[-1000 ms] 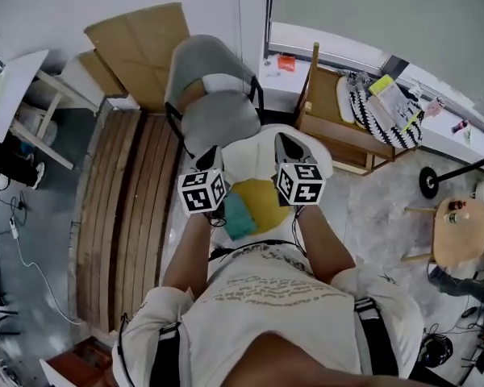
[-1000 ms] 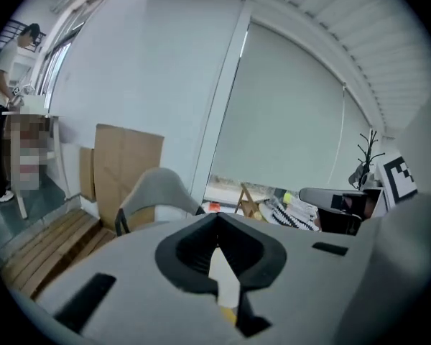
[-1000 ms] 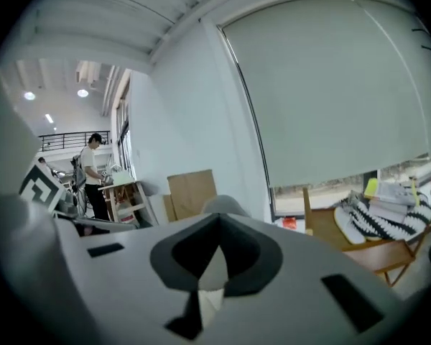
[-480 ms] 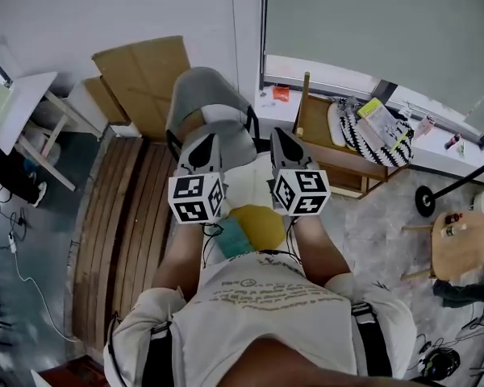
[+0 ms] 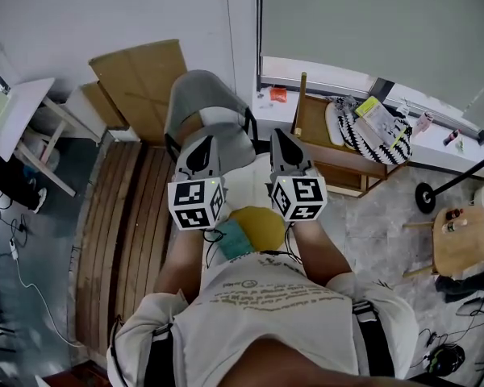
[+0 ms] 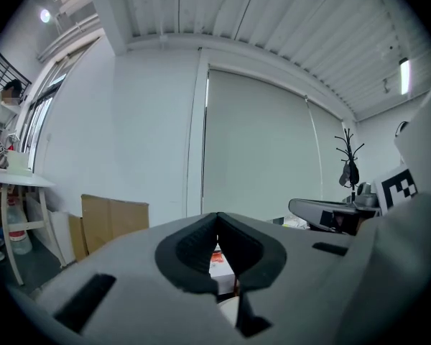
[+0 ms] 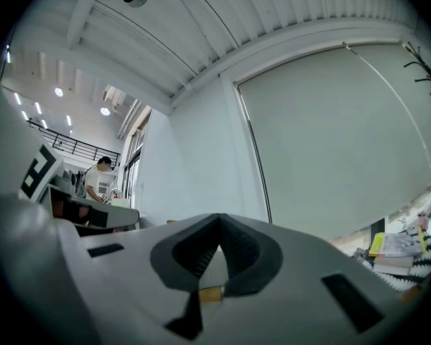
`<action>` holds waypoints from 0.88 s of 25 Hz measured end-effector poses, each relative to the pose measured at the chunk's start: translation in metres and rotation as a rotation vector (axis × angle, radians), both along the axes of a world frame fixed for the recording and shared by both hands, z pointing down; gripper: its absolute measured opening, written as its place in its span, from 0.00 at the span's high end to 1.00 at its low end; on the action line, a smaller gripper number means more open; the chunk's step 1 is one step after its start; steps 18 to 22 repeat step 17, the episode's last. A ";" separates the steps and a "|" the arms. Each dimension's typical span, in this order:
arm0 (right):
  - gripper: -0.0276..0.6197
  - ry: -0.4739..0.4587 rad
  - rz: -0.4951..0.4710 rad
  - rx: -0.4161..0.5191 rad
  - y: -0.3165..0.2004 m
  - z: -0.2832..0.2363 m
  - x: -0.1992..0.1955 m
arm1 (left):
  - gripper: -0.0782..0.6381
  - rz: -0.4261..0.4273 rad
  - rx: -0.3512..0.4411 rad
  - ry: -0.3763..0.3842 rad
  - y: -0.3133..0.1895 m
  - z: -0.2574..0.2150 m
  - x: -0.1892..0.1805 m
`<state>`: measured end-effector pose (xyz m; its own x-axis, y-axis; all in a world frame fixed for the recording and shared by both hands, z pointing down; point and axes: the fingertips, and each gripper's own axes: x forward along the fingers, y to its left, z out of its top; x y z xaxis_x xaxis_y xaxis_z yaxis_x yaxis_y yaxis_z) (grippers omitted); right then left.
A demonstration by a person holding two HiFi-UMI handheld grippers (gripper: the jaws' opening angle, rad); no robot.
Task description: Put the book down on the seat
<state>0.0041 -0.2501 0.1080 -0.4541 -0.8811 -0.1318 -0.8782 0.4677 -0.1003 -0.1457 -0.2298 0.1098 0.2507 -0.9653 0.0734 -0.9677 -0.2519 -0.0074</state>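
Left gripper (image 6: 217,220): shut, dark ribbed pads meeting at the tips, with only a window ledge showing through the slot below them. Right gripper (image 7: 219,221): likewise closed tip to tip, with a pale wedge and a tan scrap low in the slot; paper or not, impossible to say.

Between the two tools in the head view, a thin white book (image 5: 246,185), level with them and flanked closely on both sides. No telling from here whether pinched deep at the jaw roots or squeezed between the two bodies. Just beyond the tips, the grey moulded chair seat (image 5: 226,126).

Probably light, thin and floppy, with slick covers, so likely to sag or fan open if carried by one edge. Best taken at two opposite edges near the spine, kept flat, and lowered level onto the middle of the seat before letting go.

Further out, brown cardboard sheets (image 5: 141,75) against the wall and a wooden slatted platform (image 5: 121,216) to the left, both well apart from the chair.
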 end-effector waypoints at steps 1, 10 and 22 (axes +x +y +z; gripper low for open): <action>0.92 -0.002 -0.001 0.014 0.001 -0.001 -0.001 | 0.86 -0.001 -0.003 -0.001 0.000 0.001 0.000; 0.92 0.005 -0.026 0.034 0.005 0.001 -0.003 | 0.86 0.016 -0.007 0.009 0.002 0.004 0.005; 0.92 0.040 -0.036 0.026 0.007 0.003 -0.010 | 0.86 0.024 -0.012 0.067 0.007 0.002 0.001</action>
